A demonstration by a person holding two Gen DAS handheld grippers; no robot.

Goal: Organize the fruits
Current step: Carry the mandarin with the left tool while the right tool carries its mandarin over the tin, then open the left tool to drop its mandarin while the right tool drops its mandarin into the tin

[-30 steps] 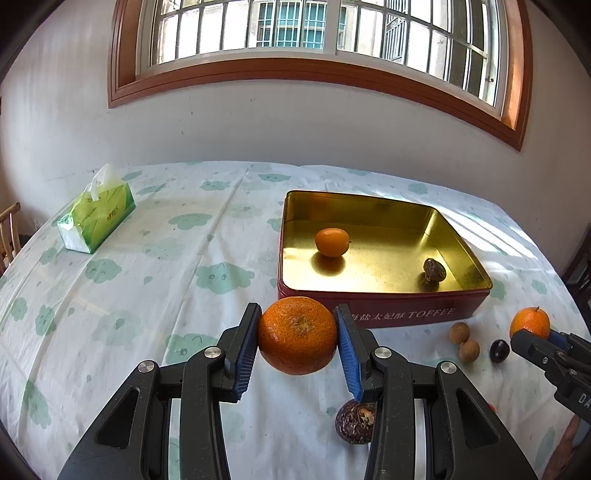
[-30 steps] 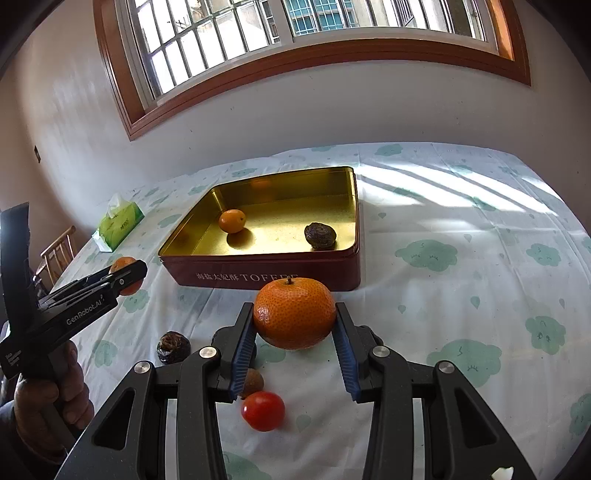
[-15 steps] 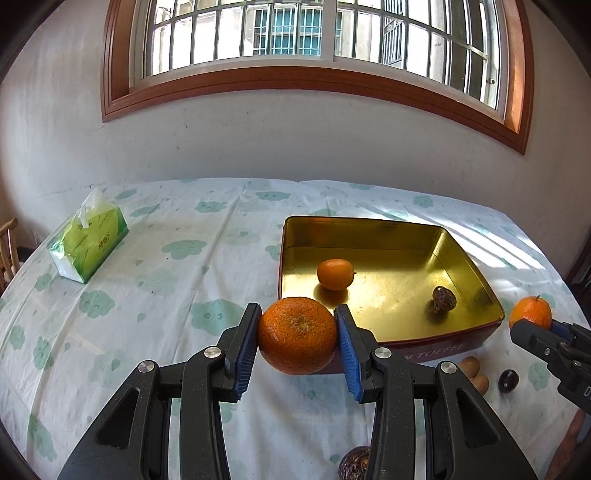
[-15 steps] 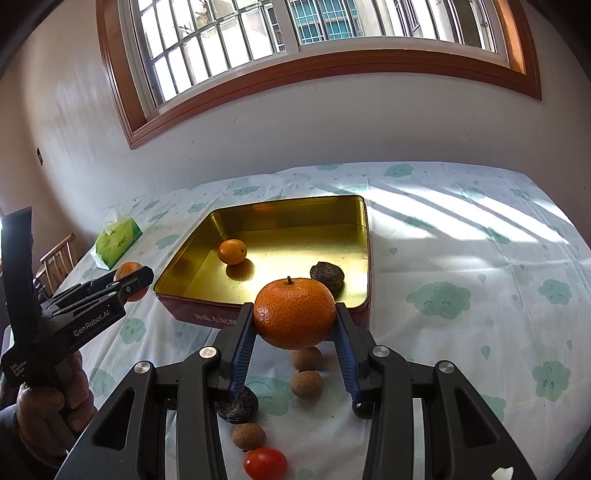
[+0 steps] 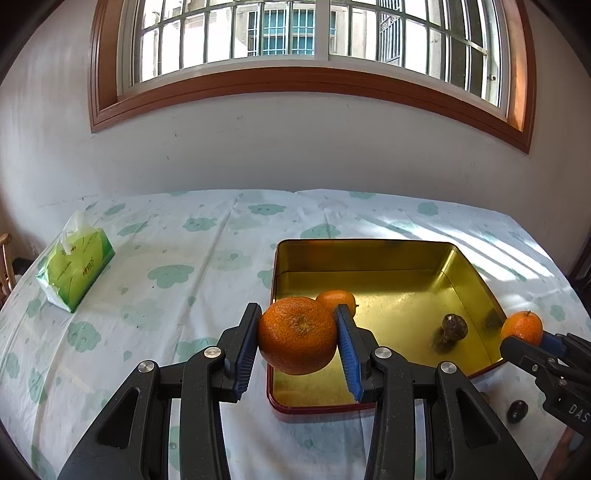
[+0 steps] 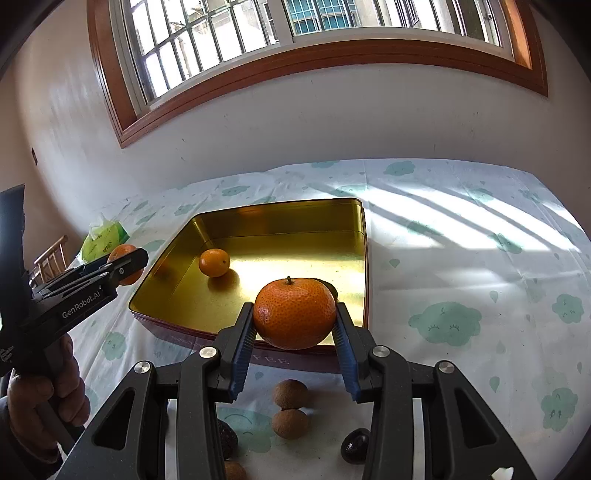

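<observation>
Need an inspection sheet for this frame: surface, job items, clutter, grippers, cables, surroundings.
Surface: table under a white cloth with green cloud print.
Job's things: gold tin holding a small orange and a dark wrinkled fruit; two brown round fruits and dark fruits on the cloth in front of it.
Clutter: green tissue pack.
Grippers: left gripper shut on an orange; right gripper shut on another orange.
Cables: nothing seen.
Surroundings: white wall, barred window, wooden chair.

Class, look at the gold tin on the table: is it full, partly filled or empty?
Partly filled. The tin holds only a small orange and a dark wrinkled fruit; most of its gold floor is bare.
</observation>
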